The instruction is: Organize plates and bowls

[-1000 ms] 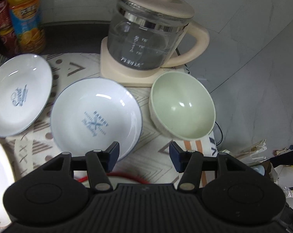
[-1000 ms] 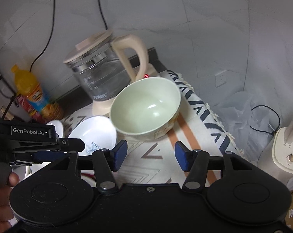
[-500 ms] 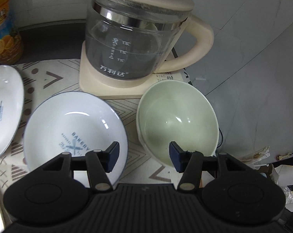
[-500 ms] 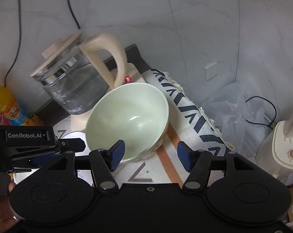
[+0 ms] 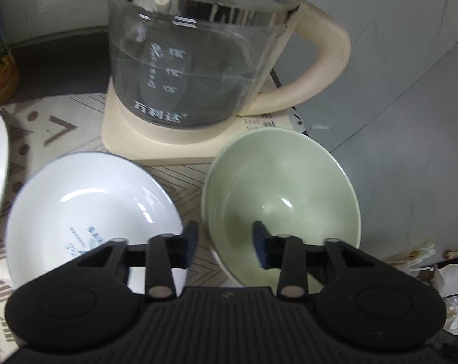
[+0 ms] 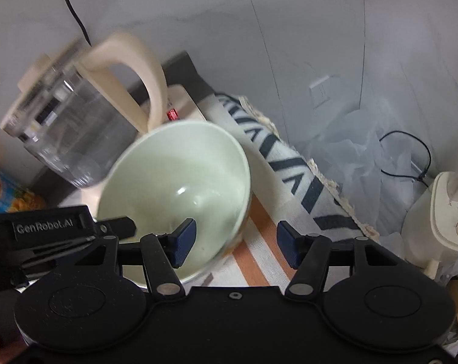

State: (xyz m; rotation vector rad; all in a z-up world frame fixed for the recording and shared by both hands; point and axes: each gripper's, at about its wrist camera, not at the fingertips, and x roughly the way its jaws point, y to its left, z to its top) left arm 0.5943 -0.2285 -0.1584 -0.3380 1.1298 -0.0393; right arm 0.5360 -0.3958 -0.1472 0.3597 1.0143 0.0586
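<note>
1. The left gripper (image 5: 225, 244), low in its frame, straddles the near rim of a pale green bowl (image 5: 286, 179), one pad inside, one outside; its jaws are closing but not yet pressing the rim.
2. The right gripper (image 6: 236, 241) brackets the same bowl's (image 6: 174, 179) right-hand rim at lower centre; its jaws are closing too, gaps visible on both sides.
3. The green bowl sits on a patterned cloth (image 5: 62, 127), right of a white bowl (image 5: 86, 200) with blue lettering.
4. A glass kettle (image 5: 195, 63) on a cream base fills the upper centre, just behind both bowls.
</note>
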